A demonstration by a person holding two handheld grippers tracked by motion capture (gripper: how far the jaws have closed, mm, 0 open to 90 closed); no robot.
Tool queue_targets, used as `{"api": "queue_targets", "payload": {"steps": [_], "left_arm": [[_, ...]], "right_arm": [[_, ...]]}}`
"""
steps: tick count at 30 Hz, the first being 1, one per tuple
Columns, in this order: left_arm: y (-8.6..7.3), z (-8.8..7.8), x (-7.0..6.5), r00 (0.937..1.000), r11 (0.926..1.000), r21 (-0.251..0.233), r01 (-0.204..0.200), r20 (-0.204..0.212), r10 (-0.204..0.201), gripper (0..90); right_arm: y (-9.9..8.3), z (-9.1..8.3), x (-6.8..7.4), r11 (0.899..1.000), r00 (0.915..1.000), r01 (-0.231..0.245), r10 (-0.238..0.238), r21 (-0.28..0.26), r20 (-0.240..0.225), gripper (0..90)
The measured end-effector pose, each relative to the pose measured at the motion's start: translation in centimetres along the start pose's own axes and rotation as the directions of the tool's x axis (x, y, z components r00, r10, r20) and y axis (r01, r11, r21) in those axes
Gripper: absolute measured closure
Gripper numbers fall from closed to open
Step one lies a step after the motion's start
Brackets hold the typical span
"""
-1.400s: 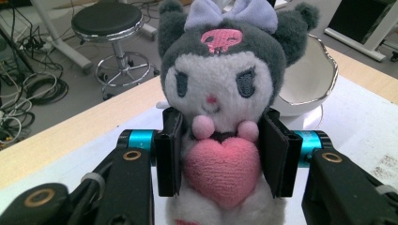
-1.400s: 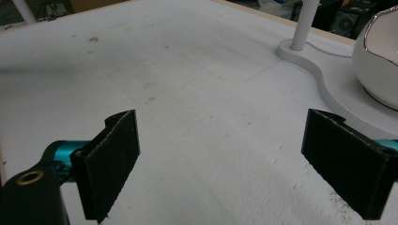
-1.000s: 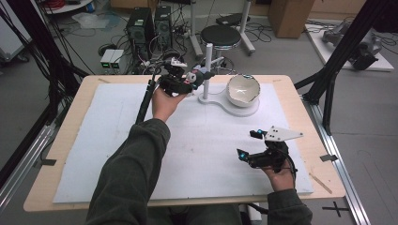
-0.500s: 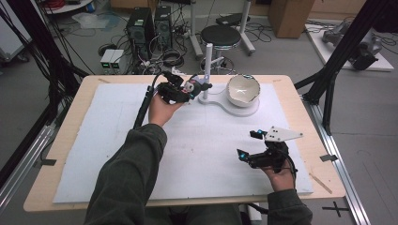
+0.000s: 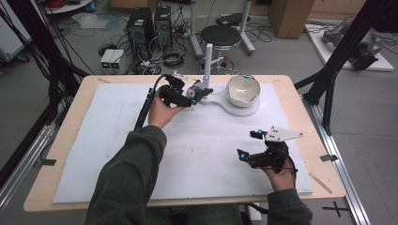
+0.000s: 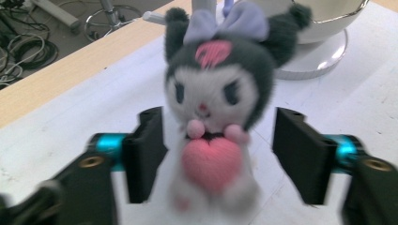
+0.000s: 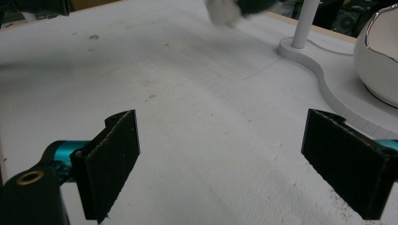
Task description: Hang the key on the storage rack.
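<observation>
Plush toy [image 6: 213,112] between left gripper [image 6: 220,157] jaws

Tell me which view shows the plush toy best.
Left gripper view: the plush toy stands close up and face-on between the open jaws, apart from both. High view shows it small beside the left gripper. Right gripper view catches a blurred bit at its top edge.
</observation>
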State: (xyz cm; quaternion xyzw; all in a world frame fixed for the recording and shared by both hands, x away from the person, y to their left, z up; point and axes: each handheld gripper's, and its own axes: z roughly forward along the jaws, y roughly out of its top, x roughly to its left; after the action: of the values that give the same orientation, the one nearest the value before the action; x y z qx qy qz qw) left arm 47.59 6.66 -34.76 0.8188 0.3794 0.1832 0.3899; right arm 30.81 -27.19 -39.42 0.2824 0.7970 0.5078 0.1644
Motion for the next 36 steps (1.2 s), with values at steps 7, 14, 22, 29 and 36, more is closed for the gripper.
{"api": "queue_targets", "payload": {"steps": [7, 14, 22, 29, 36], "left_arm": [[-0.3, -1.2, -0.1, 1.0, 0.9996, -0.028, -0.006, 0.002, 0.006, 29.4], [-1.1, -2.8, -0.3, 0.999, 0.9979, -0.062, -0.018, 0.039, 0.021, 30.4], [-2.0, -5.0, -0.7, 0.9974, 0.9936, -0.108, -0.032, 0.062, 0.039, 30.4], [-3.6, -6.6, -0.8, 0.9969, 0.9909, -0.131, -0.031, 0.067, 0.04, 30.3], [-5.0, -8.1, -0.7, 0.9965, 0.9877, -0.154, -0.029, 0.074, 0.04, 30.4]], "right_arm": [[0.0, 0.0, 0.1, 1.0, 1.0, -0.003, 0.003, 0.001, 0.005, 10.7], [-0.1, 0.0, 0.0, 1.0, 1.0, -0.001, 0.001, 0.014, 0.003, 10.7], [-0.1, 0.2, 0.1, 1.0, 1.0, 0.004, -0.004, 0.023, 0.008, 10.7], [-0.2, 0.3, 0.2, 0.999, 0.9998, 0.015, -0.016, 0.034, 0.011, 10.7], [-0.2, 0.5, 0.3, 0.999, 0.9998, 0.016, -0.016, 0.046, 0.01, 10.7]]}}
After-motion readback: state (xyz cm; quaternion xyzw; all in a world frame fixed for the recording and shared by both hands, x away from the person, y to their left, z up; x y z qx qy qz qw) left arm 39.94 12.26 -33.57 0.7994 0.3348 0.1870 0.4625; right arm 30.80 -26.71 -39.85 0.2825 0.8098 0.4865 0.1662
